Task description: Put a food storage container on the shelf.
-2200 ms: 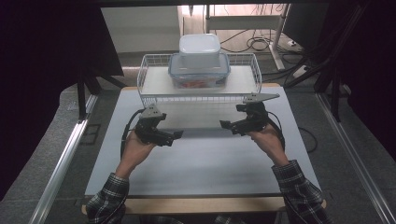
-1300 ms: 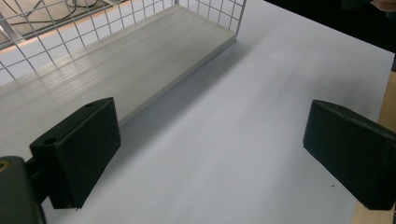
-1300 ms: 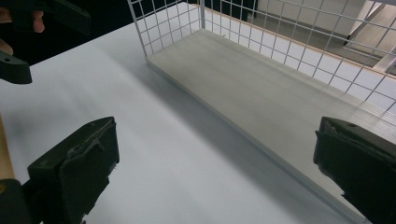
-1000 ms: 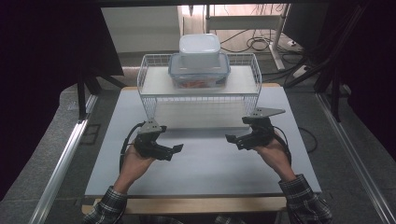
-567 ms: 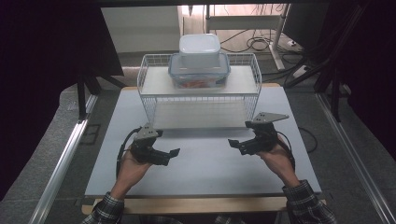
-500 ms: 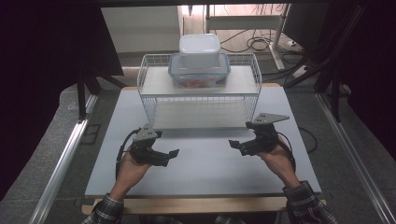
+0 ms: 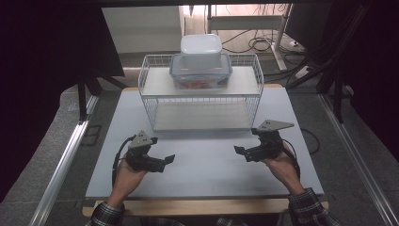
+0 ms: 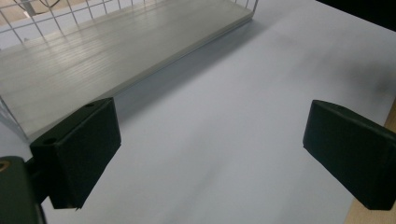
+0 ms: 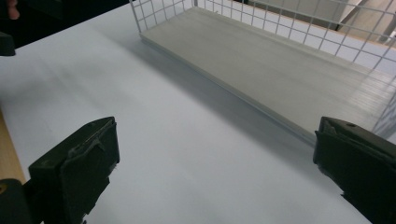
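Much of the scene was hard to read. The room on both sides of the bench (image 7: pixel 202 174) sat in deep shadow, and the person was cut off at the bottom edge of the high view, with just plaid cuffs and hands showing. The contents of the clear lidded container (image 7: pixel 201 73) could not be made out beyond a reddish tint, since the white tub (image 7: pixel 201 49) stacked on it covered its middle.

The left gripper (image 7: pixel 168 160) hovered low over the near left part of the bench, its jaws spread wide with nothing between them; in the left gripper view (image 8: pixel 210 154) bare white surface lay between the two black pads. The right gripper (image 7: pixel 238 151) mirrored it on the near right, jaws likewise wide apart and empty (the right gripper view (image 9: pixel 212 172) showed the same bare gap). The two tools pointed toward each other, well apart.

The wire rack (image 7: pixel 150 101) stood at the far middle of the bench, beyond both grippers, and the two containers rested on its upper shelf. Its lower shelf (image 9: pixel 261 65) was a pale ridged board. The bench top was a matte white sheet over a wooden edge. Behind it, cables (image 7: pixel 254 42) lay on a lit patch of floor.
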Demonstrator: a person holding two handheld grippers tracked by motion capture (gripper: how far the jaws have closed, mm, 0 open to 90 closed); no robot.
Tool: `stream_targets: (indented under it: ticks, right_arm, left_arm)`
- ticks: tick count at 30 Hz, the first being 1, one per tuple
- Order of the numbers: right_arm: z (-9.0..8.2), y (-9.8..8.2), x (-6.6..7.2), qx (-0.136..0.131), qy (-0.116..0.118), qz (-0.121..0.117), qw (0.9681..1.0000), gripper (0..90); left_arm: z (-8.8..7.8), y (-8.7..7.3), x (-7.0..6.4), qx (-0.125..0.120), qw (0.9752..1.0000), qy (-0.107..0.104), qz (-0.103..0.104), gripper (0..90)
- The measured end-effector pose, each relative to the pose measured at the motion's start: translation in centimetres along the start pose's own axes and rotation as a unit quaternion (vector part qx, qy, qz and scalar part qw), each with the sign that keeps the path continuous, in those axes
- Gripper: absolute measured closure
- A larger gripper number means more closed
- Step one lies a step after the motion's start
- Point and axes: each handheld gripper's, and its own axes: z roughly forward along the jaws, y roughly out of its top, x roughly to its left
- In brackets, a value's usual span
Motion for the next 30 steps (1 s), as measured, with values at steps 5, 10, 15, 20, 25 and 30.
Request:
stream_targets:
  ticks: [5,10,15,20,25,30]
  right_arm:
    - [0.0,-0.7,-0.2,0.002,-0.007,0.008,0.9999,0.4]
    - [0.0,-1.4,-0.4,0.004,-0.009,0.012,0.9999,0.4]
    - [-0.1,-2.0,-0.5,0.006,-0.012,0.011,0.9999,0.4]
    - [-0.3,-2.5,-0.5,0.005,-0.014,0.01,0.9998,0.4]
    - [-0.5,-3.0,-0.5,0.006,-0.017,0.011,0.9998,0.4]
    - [-0.6,-3.5,-0.6,0.01,-0.02,0.011,0.9997,0.4]
  left_arm:
    - [-0.2,-0.8,0.3,0.002,1.0,0.005,-0.007,3.8]
    - [-0.3,-1.3,0.3,0.002,0.9999,0.008,-0.01,3.8]
    - [-0.5,-1.7,0.4,0.004,0.9998,0.013,-0.01,3.8]
    - [-0.7,-2.2,0.4,0.006,0.9998,0.018,-0.012,3.8]
    - [-0.9,-2.7,0.4,0.007,0.9997,0.02,-0.015,3.8]
    - [-1.0,-3.1,0.5,0.012,0.9995,0.024,-0.014,3.7]
